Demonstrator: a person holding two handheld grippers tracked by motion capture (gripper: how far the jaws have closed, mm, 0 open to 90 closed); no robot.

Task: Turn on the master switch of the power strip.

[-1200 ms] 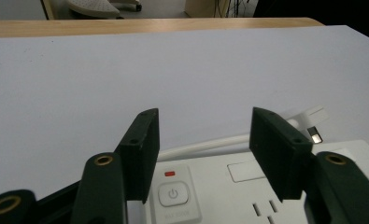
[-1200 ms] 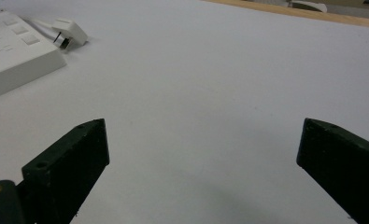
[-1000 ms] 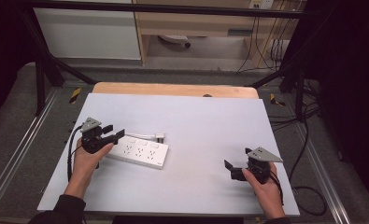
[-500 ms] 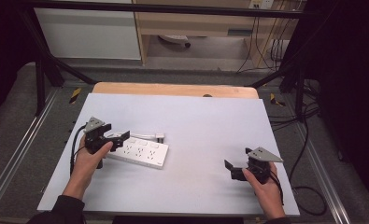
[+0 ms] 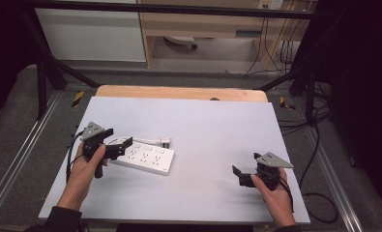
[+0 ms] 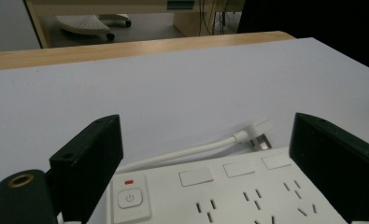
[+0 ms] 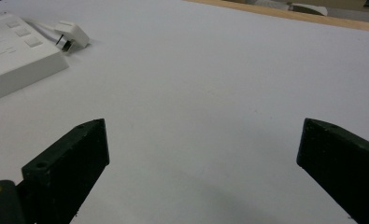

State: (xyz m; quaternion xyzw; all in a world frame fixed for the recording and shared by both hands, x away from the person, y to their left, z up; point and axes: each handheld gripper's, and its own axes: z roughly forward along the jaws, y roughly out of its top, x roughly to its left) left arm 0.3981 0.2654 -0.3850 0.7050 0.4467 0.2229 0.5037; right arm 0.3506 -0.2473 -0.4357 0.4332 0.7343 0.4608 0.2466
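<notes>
At left-centre of the high view, power strip (image 5: 147,158) lies flat; left gripper (image 5: 117,142) jaws just opened, apart above its switch end. Right gripper (image 5: 238,175) apart, empty. Risk: a careless regrip could shove the strip sideways.

The power strip (image 5: 147,158) looks like smooth white plastic with a slight sheen, and its cord (image 6: 191,151) and plug (image 7: 72,33) look like the same glossy white plastic. The counter (image 5: 203,125) has a matt, pale, smooth top and a bare wood edge (image 5: 179,93). The left claw (image 5: 115,142) and right claw (image 5: 242,175) look like matt black plastic.
</notes>
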